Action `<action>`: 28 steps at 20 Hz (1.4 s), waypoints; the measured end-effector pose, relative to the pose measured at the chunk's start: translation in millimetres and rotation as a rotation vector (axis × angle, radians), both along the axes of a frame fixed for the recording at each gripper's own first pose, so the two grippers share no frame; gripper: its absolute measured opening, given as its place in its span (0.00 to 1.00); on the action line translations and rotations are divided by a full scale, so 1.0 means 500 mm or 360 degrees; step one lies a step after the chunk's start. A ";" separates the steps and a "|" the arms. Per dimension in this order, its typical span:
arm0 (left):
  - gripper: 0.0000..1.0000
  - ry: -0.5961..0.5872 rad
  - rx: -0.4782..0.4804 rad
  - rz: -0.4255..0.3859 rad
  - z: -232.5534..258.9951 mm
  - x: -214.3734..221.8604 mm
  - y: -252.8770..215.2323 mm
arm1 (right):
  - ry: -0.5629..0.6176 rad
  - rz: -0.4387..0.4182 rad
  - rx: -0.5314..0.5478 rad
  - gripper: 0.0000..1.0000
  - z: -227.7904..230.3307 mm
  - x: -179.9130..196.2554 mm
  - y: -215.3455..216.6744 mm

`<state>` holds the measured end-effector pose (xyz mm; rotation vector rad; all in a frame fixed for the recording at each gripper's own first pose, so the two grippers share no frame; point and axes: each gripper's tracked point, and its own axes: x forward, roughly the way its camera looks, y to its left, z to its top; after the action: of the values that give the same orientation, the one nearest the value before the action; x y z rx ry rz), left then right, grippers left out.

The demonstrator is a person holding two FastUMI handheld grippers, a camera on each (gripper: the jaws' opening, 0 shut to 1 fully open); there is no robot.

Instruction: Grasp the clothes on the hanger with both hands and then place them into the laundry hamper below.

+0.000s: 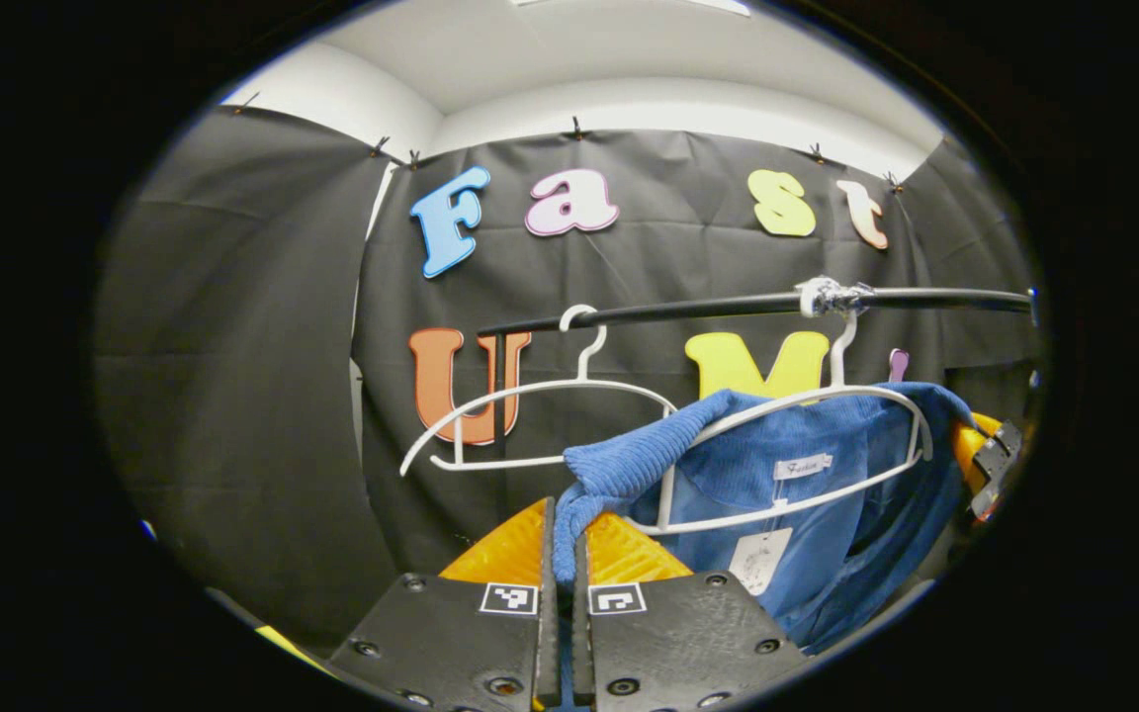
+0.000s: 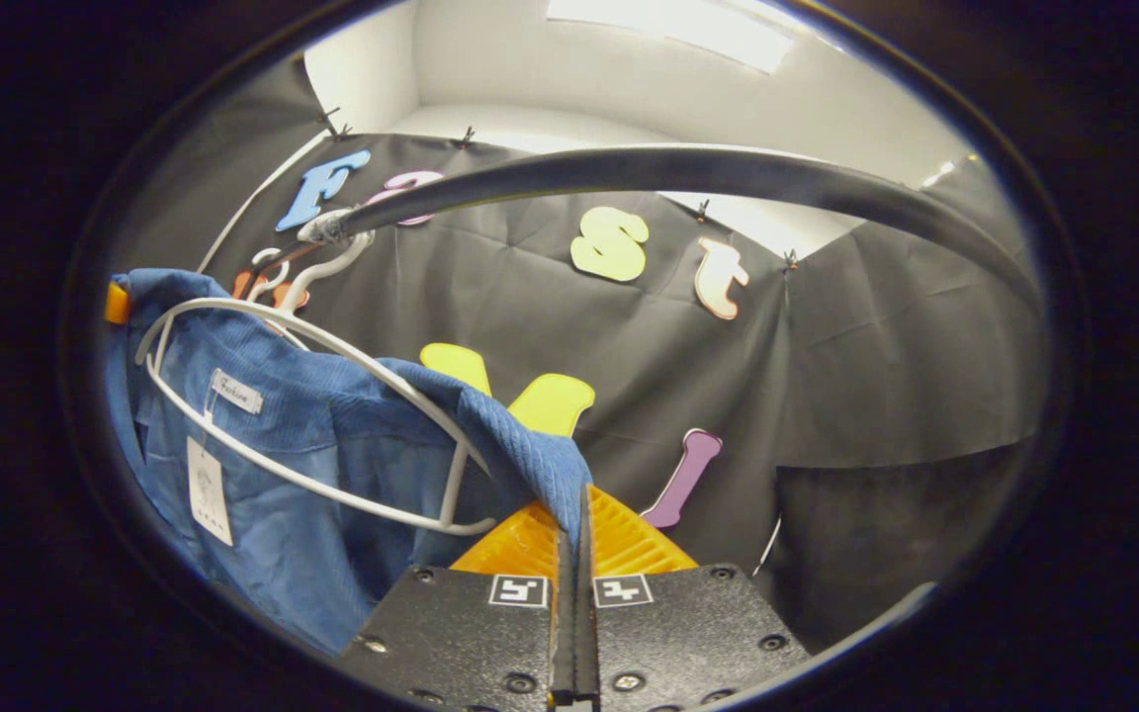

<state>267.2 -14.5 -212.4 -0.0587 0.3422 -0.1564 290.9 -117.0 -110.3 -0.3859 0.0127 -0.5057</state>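
A black cloth wall (image 1: 263,376) closes off the booth under a white ceiling, and a dark rail (image 1: 708,309) runs across in front of it.

In the left gripper view, two white hangers hook over that rail. The empty hanger (image 1: 530,420) hangs to the left; the loaded hanger (image 1: 807,445) hangs to the right and carries a blue corduroy garment (image 1: 827,514) with a neck label and a paper tag (image 1: 759,559). One shoulder of the garment is drawn off the hanger's end and down into the left tool (image 1: 562,539), whose two fingers are closed together with the blue fabric pinched between them. At the far right edge, beyond the garment's other shoulder, the right tool (image 1: 987,460) shows partly.

In the right gripper view, the rail (image 2: 728,173) arcs overhead, and the loaded hanger (image 2: 312,415) sits to the left with the garment (image 2: 293,494) draped over it, its tag (image 2: 206,489) hanging down. The near shoulder of the garment comes down to the right tool (image 2: 577,534), whose fingers are pressed together on a fold of the fabric. This view gives a bare stretch of cloth wall (image 2: 896,376) to the right, while the empty hanger (image 2: 268,272) is barely visible behind the loaded one's hook.
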 end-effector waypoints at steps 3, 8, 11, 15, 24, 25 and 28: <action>0.05 0.0007 0.0028 -0.0001 0.005 0.016 0.020 | 0.0014 -0.0011 -0.0075 0.04 0.005 -0.003 -0.009; 0.10 -0.0001 0.0051 -0.0073 0.008 0.044 0.025 | 0.0043 -0.0018 -0.0160 0.04 -0.011 0.014 -0.023; 0.03 0.0048 -0.0007 -0.0098 -0.009 0.056 0.028 | 0.0074 0.0002 -0.0082 0.04 -0.030 0.023 -0.035; 0.08 0.0122 -0.0116 -0.0112 -0.025 0.065 0.024 | 0.0112 0.0069 0.0312 0.04 -0.098 0.028 -0.044; 0.03 0.0130 -0.0127 -0.0130 -0.039 0.109 0.032 | 0.0122 0.0167 0.0666 0.04 -0.147 0.041 -0.028; 0.03 0.0133 -0.0129 -0.0138 -0.041 0.111 0.030 | 0.0138 0.0178 0.0730 0.04 -0.158 0.044 -0.029; 0.04 0.0159 -0.0128 -0.0178 -0.052 0.119 0.025 | 0.0203 0.0197 0.0913 0.04 -0.191 0.047 -0.041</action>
<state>326.8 -2.2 -238.6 -0.1270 0.4391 -0.2786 314.3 -137.5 -206.1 0.1432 0.2505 -0.3344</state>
